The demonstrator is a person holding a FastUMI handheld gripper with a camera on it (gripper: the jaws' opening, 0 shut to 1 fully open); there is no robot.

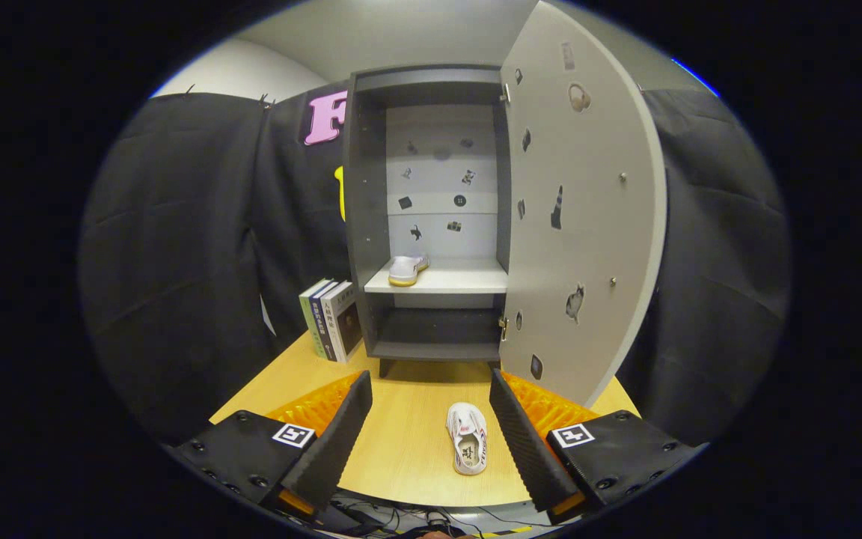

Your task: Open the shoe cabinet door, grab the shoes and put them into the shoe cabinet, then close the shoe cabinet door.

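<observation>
One white shoe sits on the shoe cabinet shelf, its far end hidden. My gripper fingers stand apart, empty; the second white shoe lies between them near the desk's front edge. Door open.

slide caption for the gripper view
Open gripper straddles second shoe; first shoe shelved in open cabinet.
</observation>
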